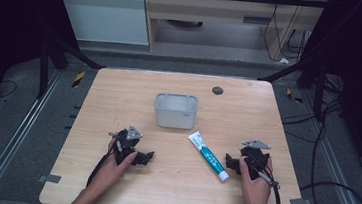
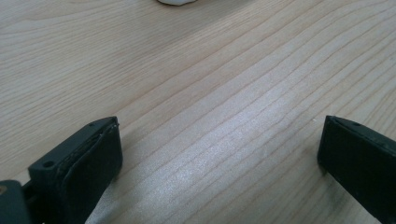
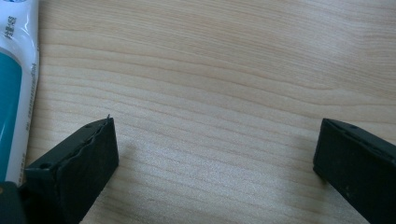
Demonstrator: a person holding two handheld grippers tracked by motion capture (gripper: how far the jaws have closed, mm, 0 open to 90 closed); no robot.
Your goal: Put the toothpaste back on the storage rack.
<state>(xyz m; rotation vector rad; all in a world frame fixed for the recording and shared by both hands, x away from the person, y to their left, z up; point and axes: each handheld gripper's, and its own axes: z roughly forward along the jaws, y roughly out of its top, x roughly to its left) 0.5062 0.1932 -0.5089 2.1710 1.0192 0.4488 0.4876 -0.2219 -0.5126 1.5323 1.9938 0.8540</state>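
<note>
Wooden table (image 1: 110, 185), both grippers resting low on it.

The left gripper (image 2: 219, 154) and right gripper (image 3: 215, 154) gape empty; a toothpaste tube (image 1: 209, 156) lies just beside the right one, a grey bin (image 1: 175, 110) behind.

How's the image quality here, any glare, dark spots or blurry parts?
High view: the wooden table is evenly lit, the surroundings fall into near black. Left gripper view: a soft sheen on the wood grain; the near jaws look slightly soft. Right gripper view: a glare streak runs along the toothpaste tube.
</note>
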